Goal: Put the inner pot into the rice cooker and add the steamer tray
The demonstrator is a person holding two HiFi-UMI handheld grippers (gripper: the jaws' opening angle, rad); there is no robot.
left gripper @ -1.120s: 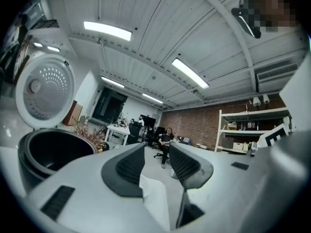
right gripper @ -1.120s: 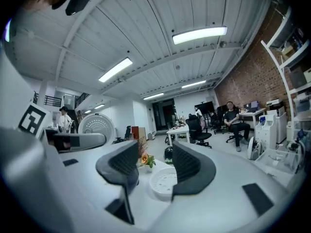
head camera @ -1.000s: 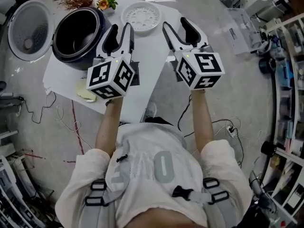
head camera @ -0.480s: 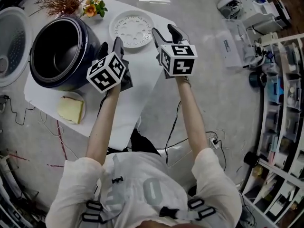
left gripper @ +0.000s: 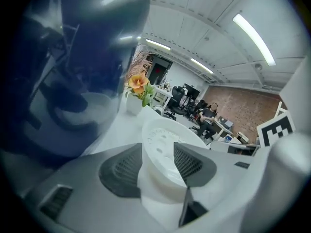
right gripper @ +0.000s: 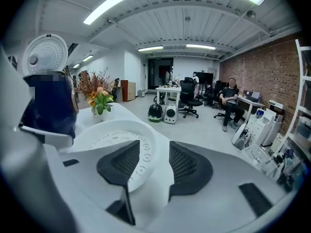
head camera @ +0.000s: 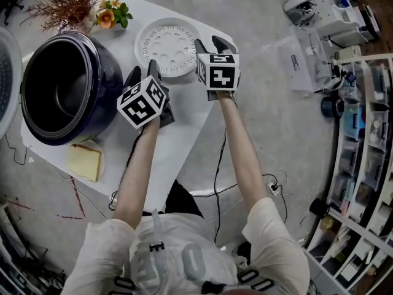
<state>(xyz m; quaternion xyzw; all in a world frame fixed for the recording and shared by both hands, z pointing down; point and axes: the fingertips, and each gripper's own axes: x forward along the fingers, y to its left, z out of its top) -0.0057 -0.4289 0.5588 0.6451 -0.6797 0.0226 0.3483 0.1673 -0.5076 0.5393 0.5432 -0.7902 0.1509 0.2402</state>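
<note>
two grippers are held low over the white table (head camera: 184, 112), each pointed at the steamer tray (head camera: 167, 45), which lies flat on the table near the rice cooker (head camera: 98, 85). the left gripper (head camera: 142, 72) is set at the tray's near left edge. its jaws are seen apart, having just been opening, and the tray's raised rim is framed between the pads without being pressed by them. the right gripper (head camera: 210, 42) is set at the tray's right edge. its jaws are also apart, though they have just been closing; the tray's rim runs behind one pad and bare table fills most of the gap. nothing is gripped by either.

the rice cooker is stood open at the table's left end with its lid (head camera: 5, 72) thrown back. a dark bowl (head camera: 55, 97) is seen inside it; whether that is the inner pot cannot be told. orange flowers (head camera: 112, 16) and dried twigs (head camera: 61, 2) are placed behind the cooker, near the tray. a pale yellow pad (head camera: 83, 161) is seen at the table's near corner, in front of the cooker.
</note>
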